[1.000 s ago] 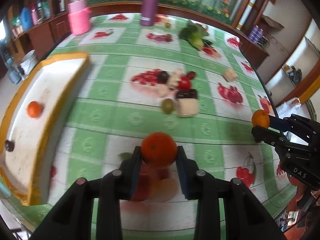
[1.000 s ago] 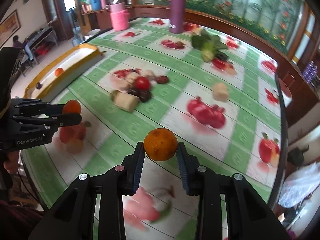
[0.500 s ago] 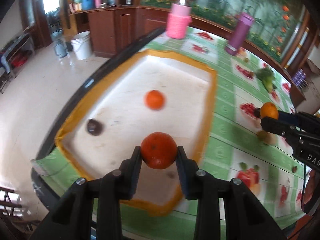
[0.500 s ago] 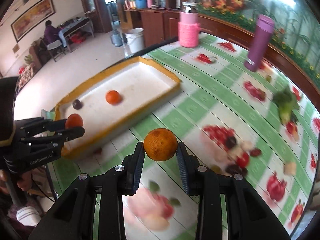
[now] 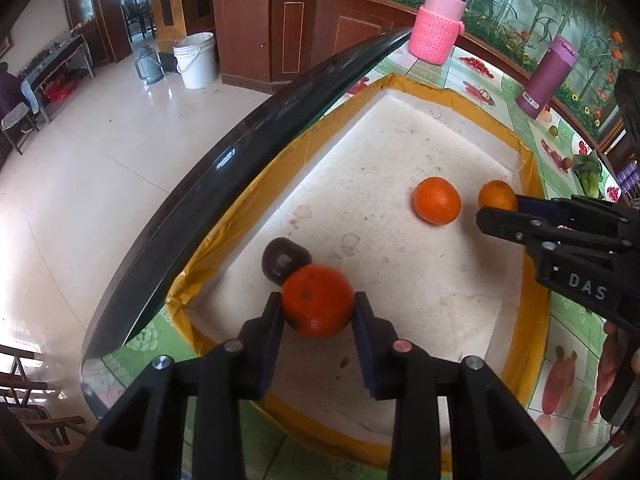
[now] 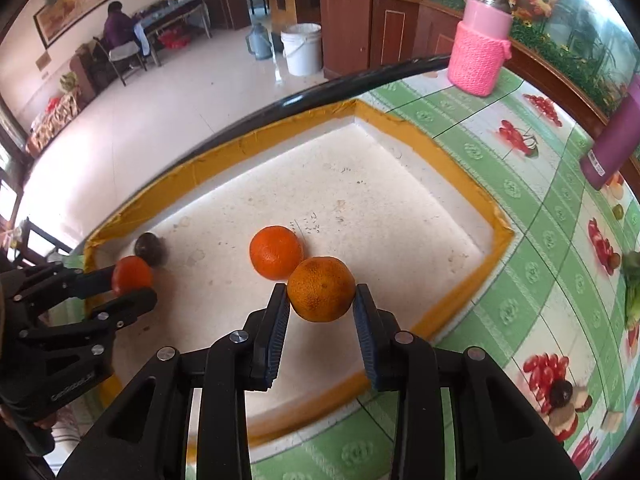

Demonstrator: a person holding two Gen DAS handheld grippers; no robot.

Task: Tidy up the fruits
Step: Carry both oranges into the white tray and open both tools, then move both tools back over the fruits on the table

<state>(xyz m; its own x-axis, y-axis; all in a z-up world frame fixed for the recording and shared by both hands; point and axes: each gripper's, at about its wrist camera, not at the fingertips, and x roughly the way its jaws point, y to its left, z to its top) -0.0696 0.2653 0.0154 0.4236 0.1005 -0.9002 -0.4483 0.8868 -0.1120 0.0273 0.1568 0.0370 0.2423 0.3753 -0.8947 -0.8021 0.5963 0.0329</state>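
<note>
The reddish tangerine [image 5: 318,300] sits clamped across its widest part between the left gripper [image 5: 318,312] jaws, over the near corner of the yellow-rimmed tray [image 5: 532,184], just in front of a dark fruit [image 5: 282,258]. The paler tangerine [image 6: 321,289] is pinched likewise in the right gripper [image 6: 321,304], beside a loose tangerine [image 6: 275,252] lying on the tray floor. Both look light, round and soft-skinned, likely to roll once released; a gentle grip at the equator suits them. Whether either touches the tray floor is hard to tell.
</note>
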